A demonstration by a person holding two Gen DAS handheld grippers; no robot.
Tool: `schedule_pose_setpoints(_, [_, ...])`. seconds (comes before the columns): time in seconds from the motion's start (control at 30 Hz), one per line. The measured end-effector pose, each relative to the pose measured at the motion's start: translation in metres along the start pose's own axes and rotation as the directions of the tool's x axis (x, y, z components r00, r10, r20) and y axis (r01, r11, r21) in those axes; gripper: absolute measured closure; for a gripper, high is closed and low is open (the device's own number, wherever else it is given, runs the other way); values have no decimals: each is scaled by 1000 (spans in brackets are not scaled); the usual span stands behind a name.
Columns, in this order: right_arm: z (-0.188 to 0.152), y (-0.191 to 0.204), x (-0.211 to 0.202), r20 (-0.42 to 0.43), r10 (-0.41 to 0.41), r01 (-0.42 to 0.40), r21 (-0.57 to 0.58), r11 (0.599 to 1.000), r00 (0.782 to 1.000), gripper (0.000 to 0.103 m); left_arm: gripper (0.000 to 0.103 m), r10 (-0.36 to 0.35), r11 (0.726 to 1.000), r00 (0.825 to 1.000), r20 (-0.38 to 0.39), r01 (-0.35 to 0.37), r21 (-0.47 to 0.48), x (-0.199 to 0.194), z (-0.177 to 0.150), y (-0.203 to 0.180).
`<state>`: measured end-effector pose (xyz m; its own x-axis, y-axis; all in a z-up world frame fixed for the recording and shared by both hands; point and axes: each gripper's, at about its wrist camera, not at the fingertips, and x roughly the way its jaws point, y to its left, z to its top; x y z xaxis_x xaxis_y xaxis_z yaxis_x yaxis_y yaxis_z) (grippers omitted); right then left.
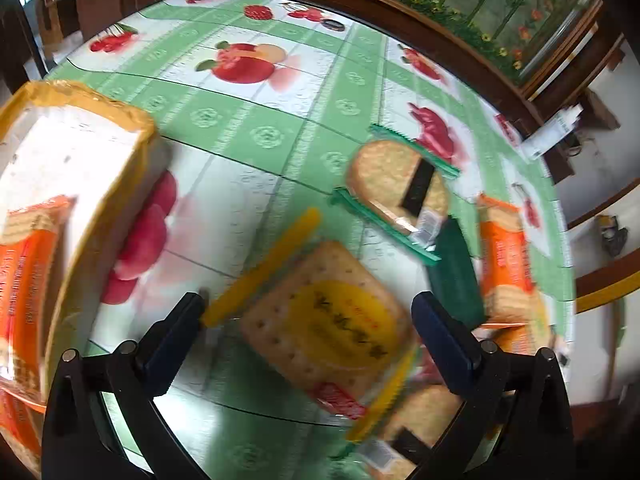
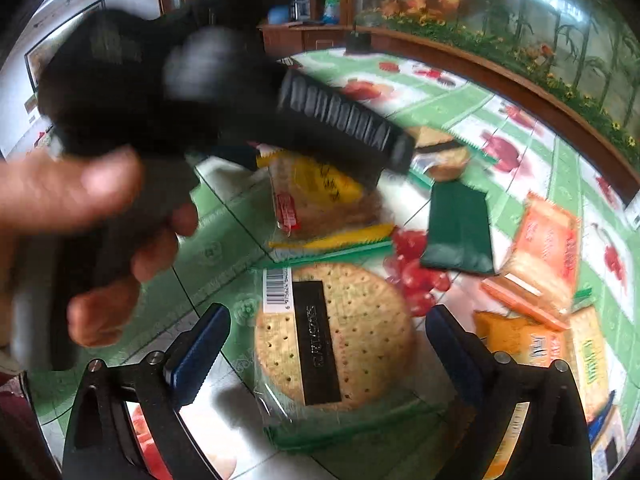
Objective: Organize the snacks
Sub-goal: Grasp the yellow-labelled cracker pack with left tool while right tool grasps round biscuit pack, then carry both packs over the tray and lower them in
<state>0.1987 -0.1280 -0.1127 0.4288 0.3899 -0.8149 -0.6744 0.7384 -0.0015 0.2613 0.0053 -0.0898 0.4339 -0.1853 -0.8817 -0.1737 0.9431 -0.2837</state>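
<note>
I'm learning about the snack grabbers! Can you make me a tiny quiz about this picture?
1. True or false: the left gripper is squeezing the square cracker pack.
2. What shape is the cracker pack under the right gripper: A round, B square, C triangle?
3. Fill in: the dark green packet lies flat on the ______-printed tablecloth.

Key: 1 false, its jaws stand open either side of it; 2 A; 3 fruit.
</note>
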Motion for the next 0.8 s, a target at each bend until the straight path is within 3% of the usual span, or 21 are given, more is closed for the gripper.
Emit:
schedule_pose_setpoints(0.17, [-4, -1, 1, 23, 22, -23, 20, 1000, 999, 4, 0, 42, 999, 999, -17, -41, 8, 4, 4, -7])
schedule_pose_setpoints(0.23, [-6, -6, 1, 33, 63, -64, 52, 997, 998, 4, 0, 92, 992, 996, -17, -90, 89, 10, 2, -18])
schedule_pose_setpoints(0.37, [-6, -12, 1, 33, 66, -69, 79, 994, 997, 4, 0, 79, 974, 997, 14, -80, 210, 8, -4, -21])
schedule_pose_setpoints(0.43, [-7, -11, 1, 25, 61, -63, 75, 995, 998, 10, 0, 83, 959, 996, 35, -89, 268, 4, -8, -19])
schedule_pose_setpoints(0.53, [-11, -9, -5, 30, 79, -81, 86, 993, 996, 18, 10, 95, 932, 993, 70, -114, 343, -9, -16, -10])
schedule_pose_setpoints(0.6, [-16, -5, -8, 20, 67, -68, 79, 995, 998, 18, 11, 102, 936, 991, 84, -124, 331, -17, -16, -1])
schedule_pose_setpoints(0.7, [-18, 1, -10, 15, 54, -54, 63, 997, 998, 17, 7, 116, 961, 992, 52, -125, 245, -10, -7, 12])
schedule_pose_setpoints(0.8, [-15, 5, -6, -3, 15, -15, 31, 999, 1000, 16, 3, 158, 957, 987, 23, -159, 241, -1, -7, 7])
